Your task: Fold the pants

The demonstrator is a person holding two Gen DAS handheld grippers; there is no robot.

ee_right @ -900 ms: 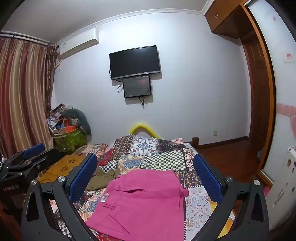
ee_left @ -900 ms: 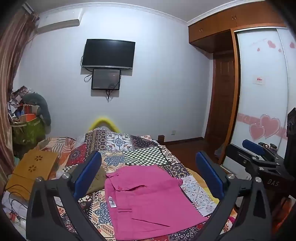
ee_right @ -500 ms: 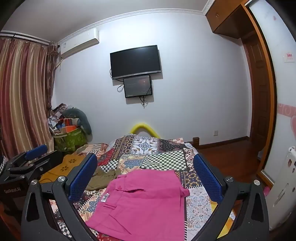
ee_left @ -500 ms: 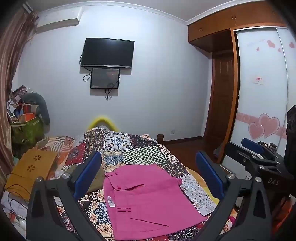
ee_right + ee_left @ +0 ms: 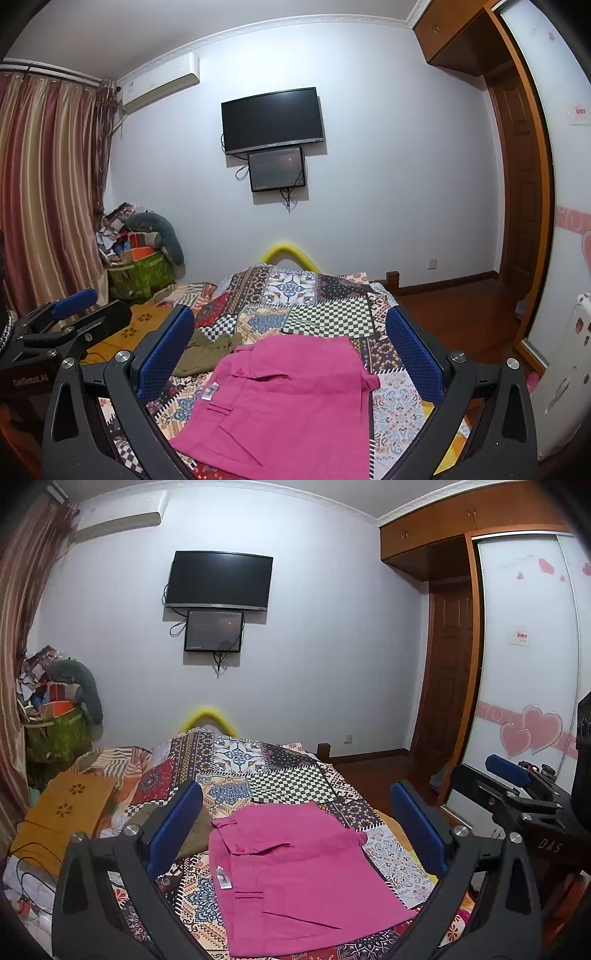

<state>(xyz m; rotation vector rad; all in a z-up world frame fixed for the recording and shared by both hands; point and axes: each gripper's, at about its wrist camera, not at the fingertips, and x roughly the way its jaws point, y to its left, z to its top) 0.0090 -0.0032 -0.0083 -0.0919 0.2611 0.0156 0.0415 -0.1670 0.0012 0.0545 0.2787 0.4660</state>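
Note:
Pink pants (image 5: 295,878) lie flat on the patchwork quilt (image 5: 288,782) of a bed, in a roughly square shape with a white label at the left edge. In the right wrist view the pink pants (image 5: 288,402) lie the same way. My left gripper (image 5: 297,797) hovers above and in front of them, open wide, nothing between its blue pads. My right gripper (image 5: 290,319) hangs alongside it, also open and empty. Neither gripper touches the cloth.
An olive garment (image 5: 195,834) lies crumpled just left of the pants. An orange wooden tray (image 5: 66,808) and a stuffed green bag (image 5: 55,734) stand at the left. A wardrobe with heart stickers (image 5: 524,664) stands at the right, with wooden floor beside the bed.

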